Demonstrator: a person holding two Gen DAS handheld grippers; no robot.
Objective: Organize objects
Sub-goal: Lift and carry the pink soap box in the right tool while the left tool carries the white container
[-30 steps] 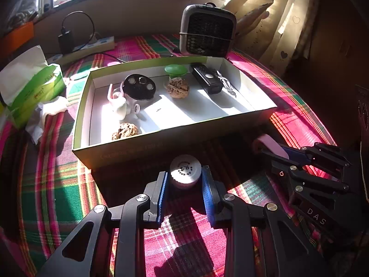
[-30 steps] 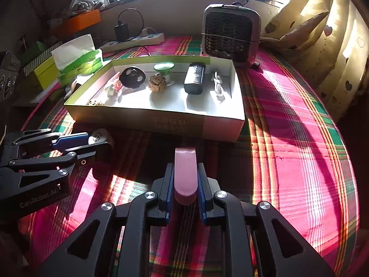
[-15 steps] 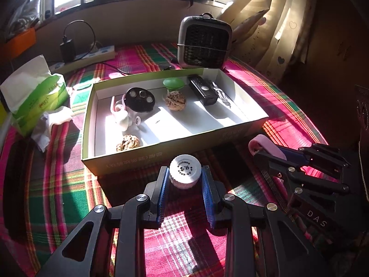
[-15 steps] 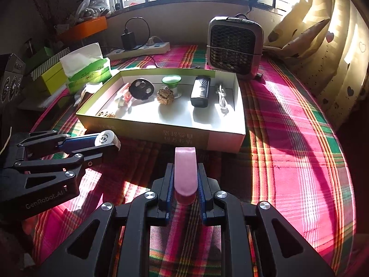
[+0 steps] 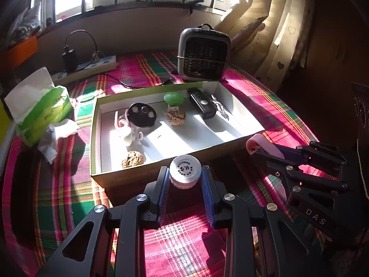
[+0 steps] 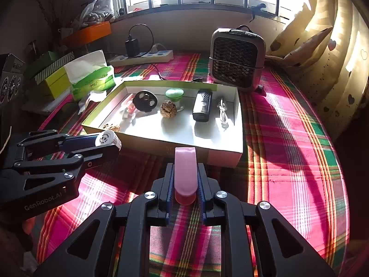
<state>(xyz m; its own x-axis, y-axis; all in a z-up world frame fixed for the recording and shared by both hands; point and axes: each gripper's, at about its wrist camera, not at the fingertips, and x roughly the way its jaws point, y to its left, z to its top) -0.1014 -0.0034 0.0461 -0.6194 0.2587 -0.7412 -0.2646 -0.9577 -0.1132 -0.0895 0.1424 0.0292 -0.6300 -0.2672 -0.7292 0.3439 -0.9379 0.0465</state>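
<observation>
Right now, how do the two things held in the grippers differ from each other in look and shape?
The left gripper holds a small round jar with a white printed lid; the right gripper holds a plain pink case that is long and flat. The small round jar sits between widely spread fingers, while the pink case needs a narrow gap. Both are held above the plaid cloth, in front of the box.

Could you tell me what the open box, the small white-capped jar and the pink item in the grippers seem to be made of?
The open box looks like matte cardboard: thin folded walls, printed green outside, plain white inside. The small jar in the left gripper seems plastic, with a ribbed, printed white cap. The pink item in the right gripper looks like smooth, slightly translucent plastic or silicone; I cannot tell which.
</observation>
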